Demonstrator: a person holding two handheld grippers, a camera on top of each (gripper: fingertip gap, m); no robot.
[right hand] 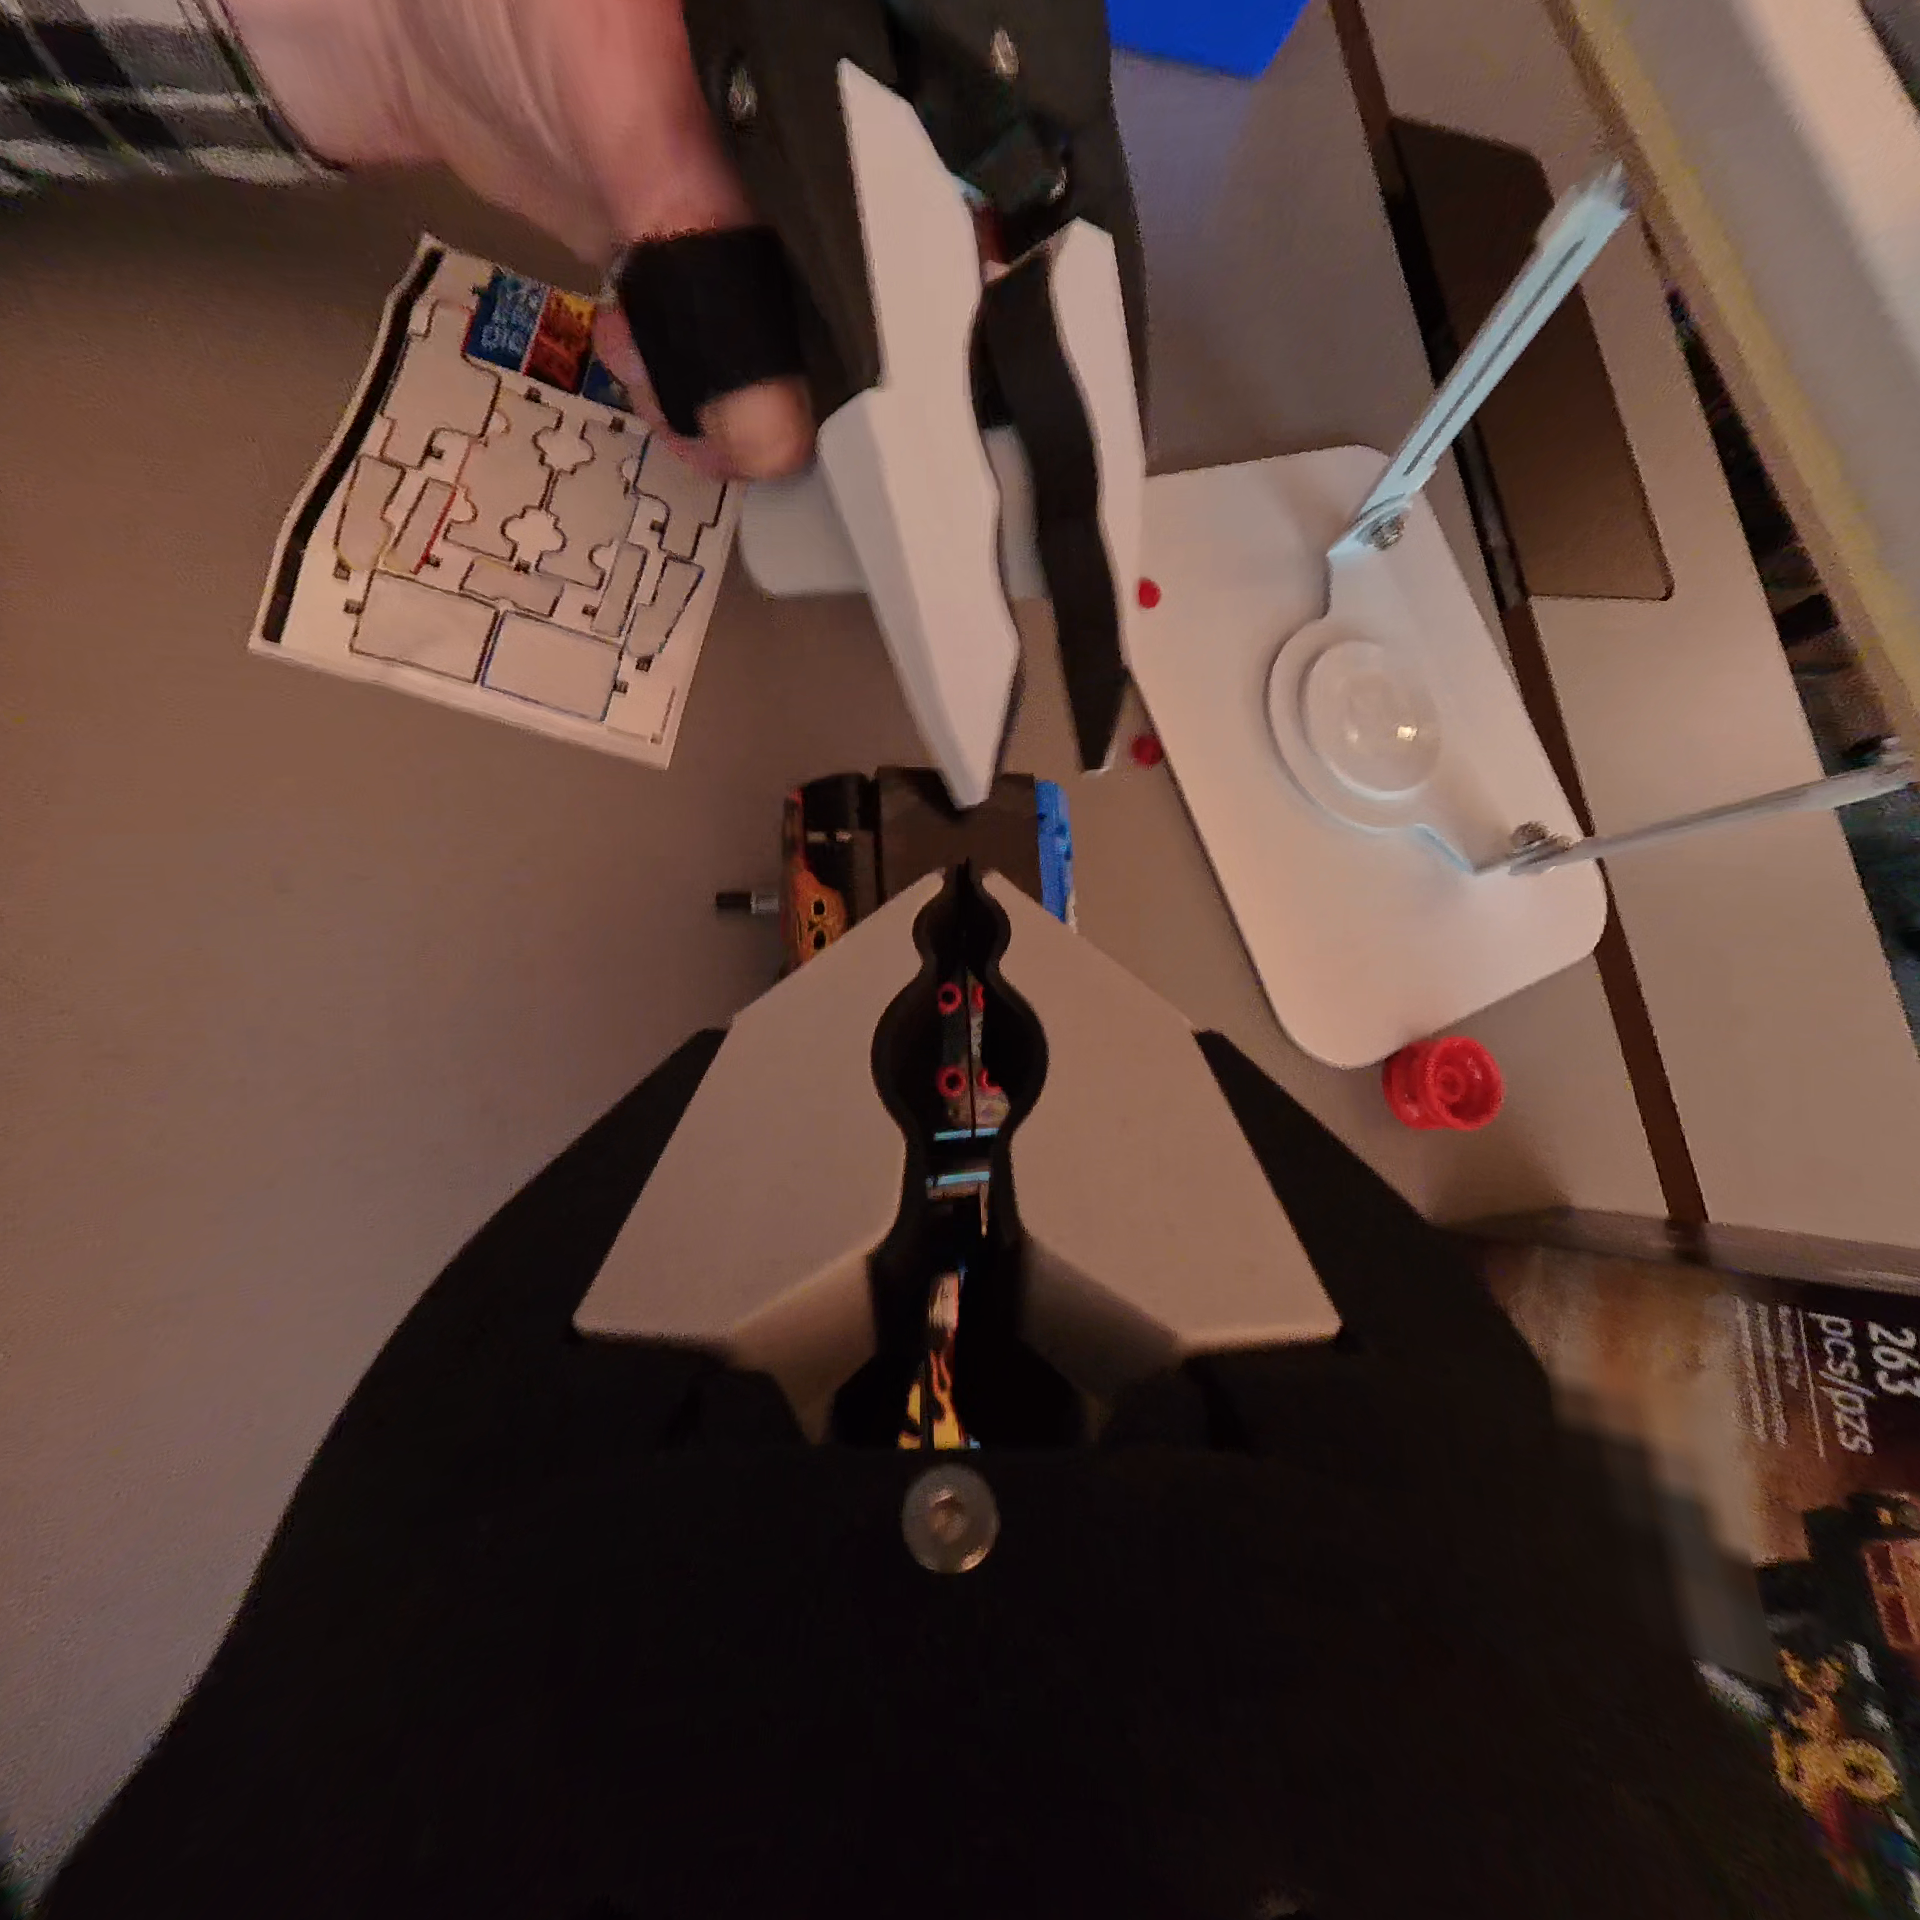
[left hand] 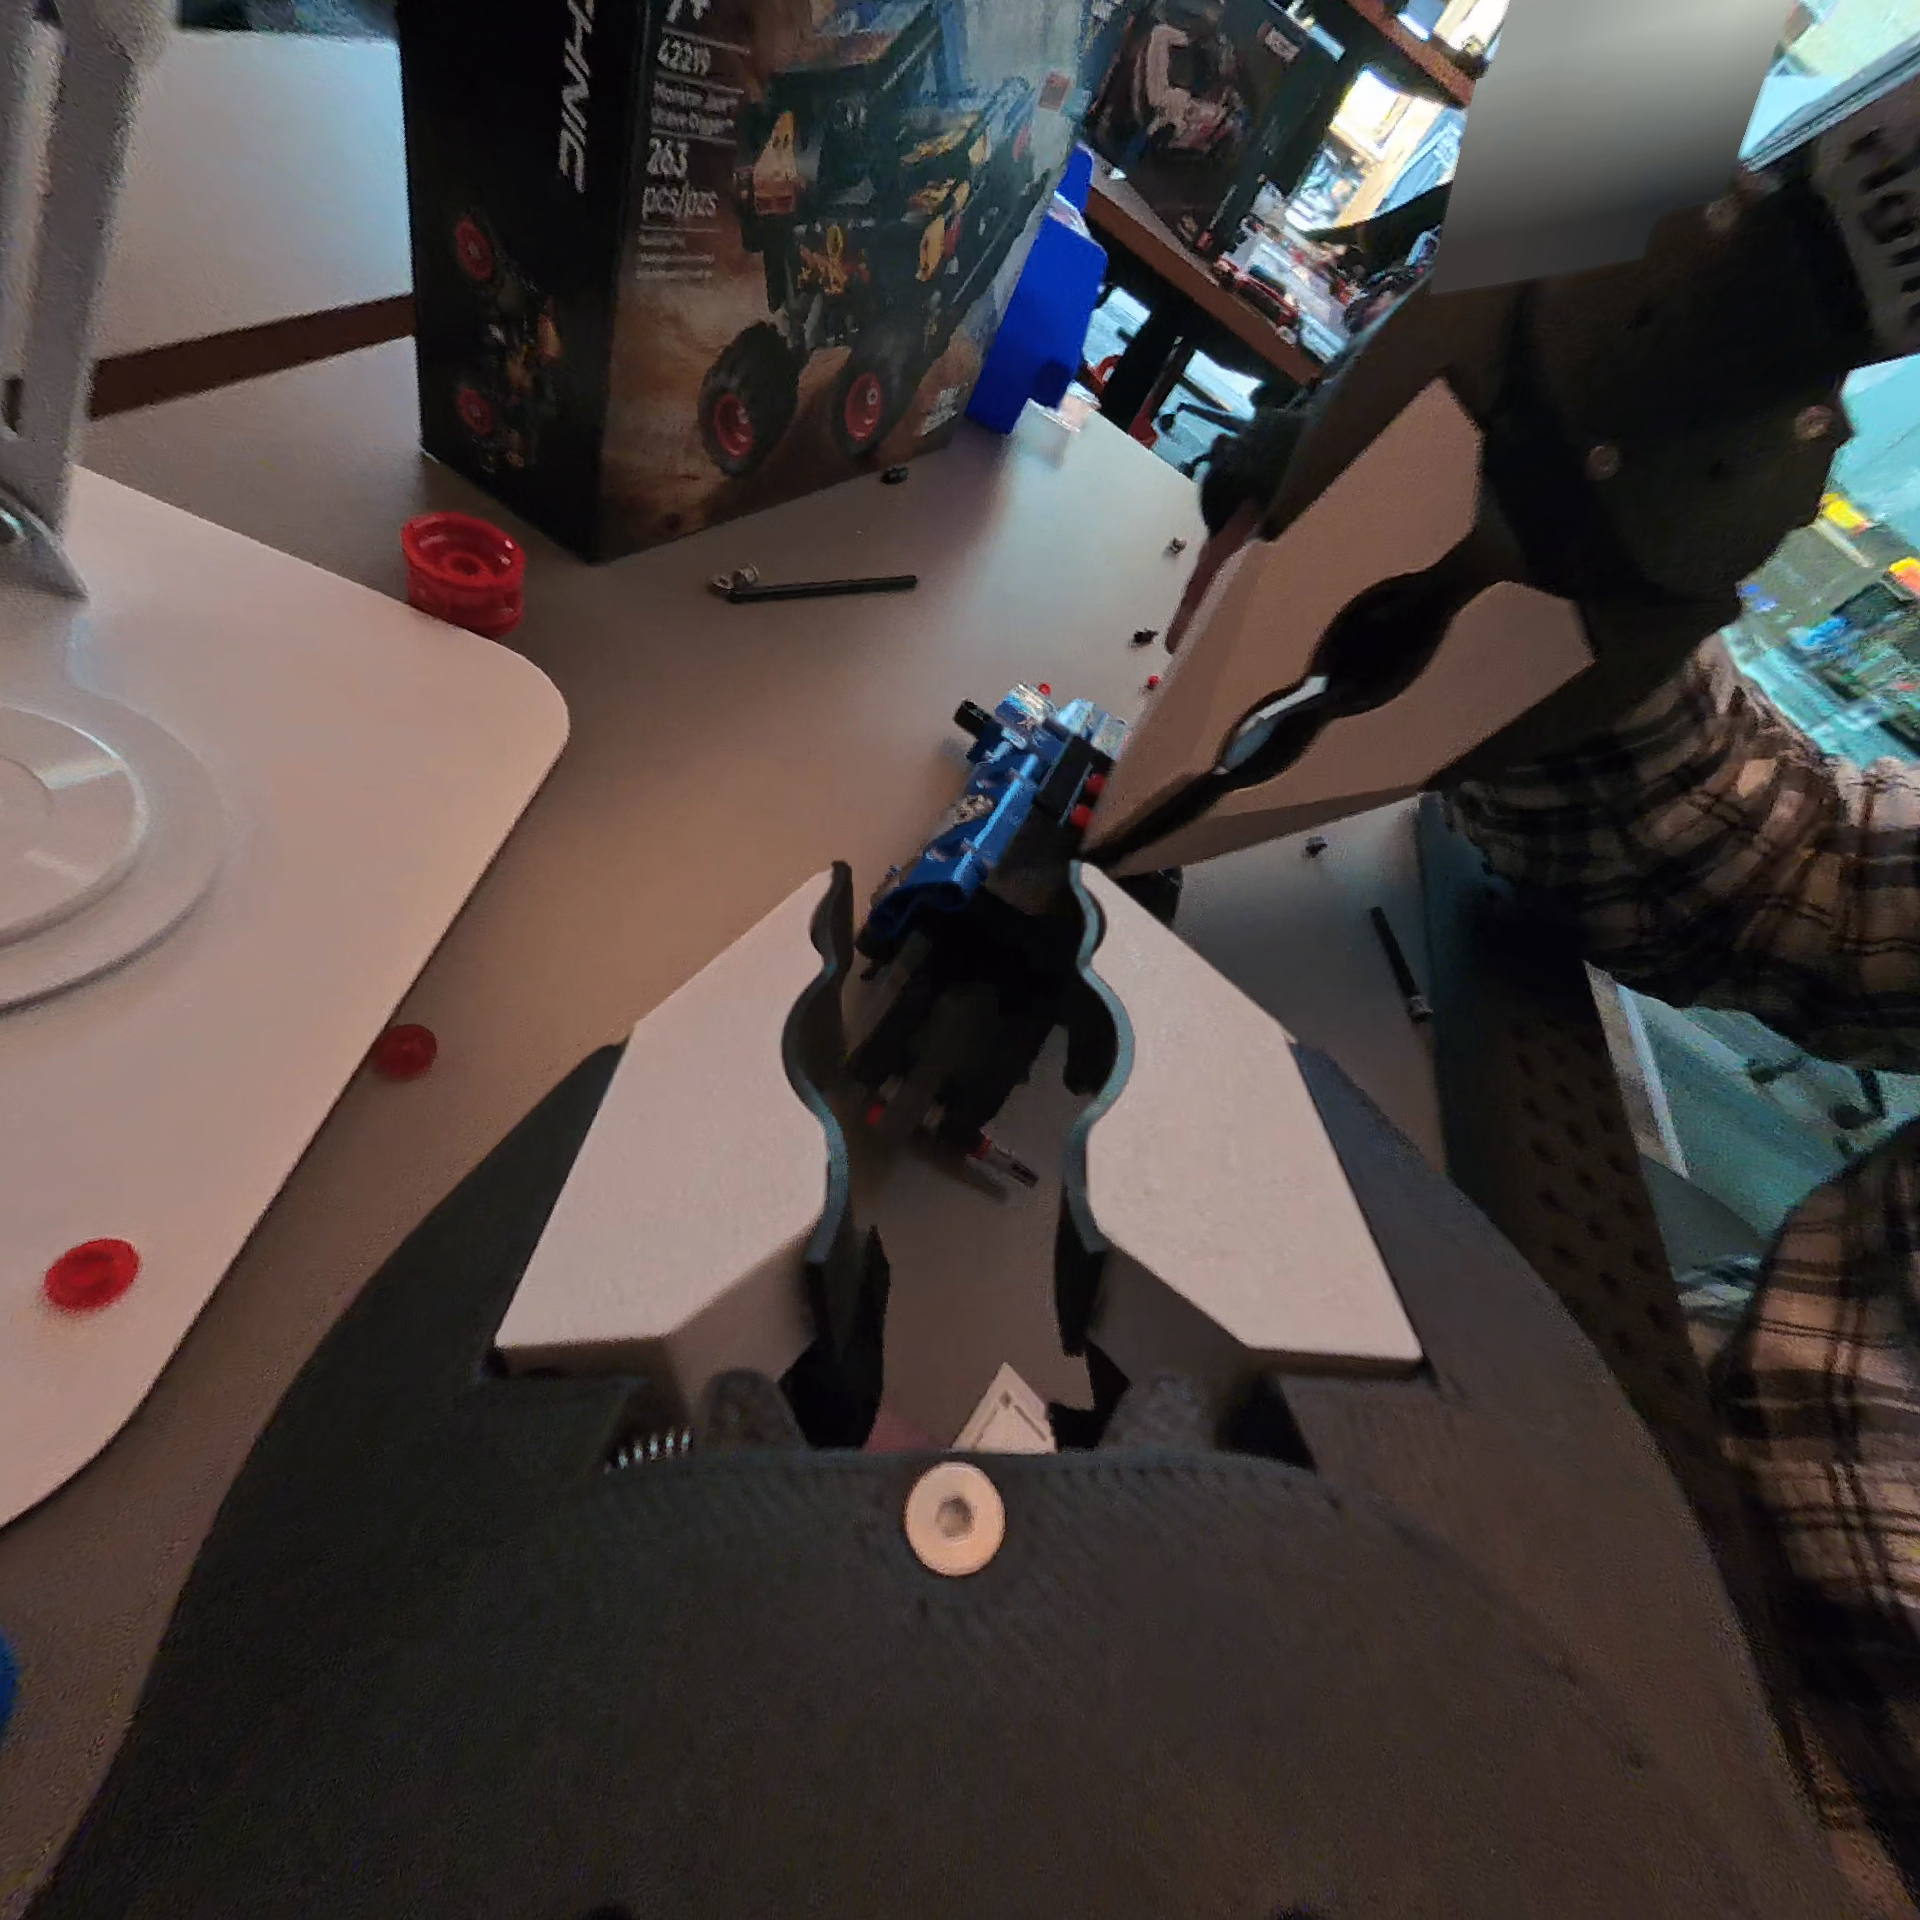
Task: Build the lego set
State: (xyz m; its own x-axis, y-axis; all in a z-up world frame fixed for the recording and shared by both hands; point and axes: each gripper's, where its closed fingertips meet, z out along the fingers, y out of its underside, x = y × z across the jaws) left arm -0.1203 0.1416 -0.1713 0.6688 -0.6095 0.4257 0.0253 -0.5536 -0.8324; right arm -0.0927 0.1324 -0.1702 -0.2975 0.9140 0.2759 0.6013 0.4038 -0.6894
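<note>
My left gripper (left hand: 961, 883) spread around the knobbly blue-and-black lego model (left hand: 997, 821) on the smooth tan table (left hand: 675, 727), my right gripper (right hand: 964, 883) seemingly pressed together at its near end.

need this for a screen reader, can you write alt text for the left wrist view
The left tool is open around a blue and black lego model on a tan table, and the shut right tool meets the model from the right. A set box and a red wheel hub lie behind.
</note>
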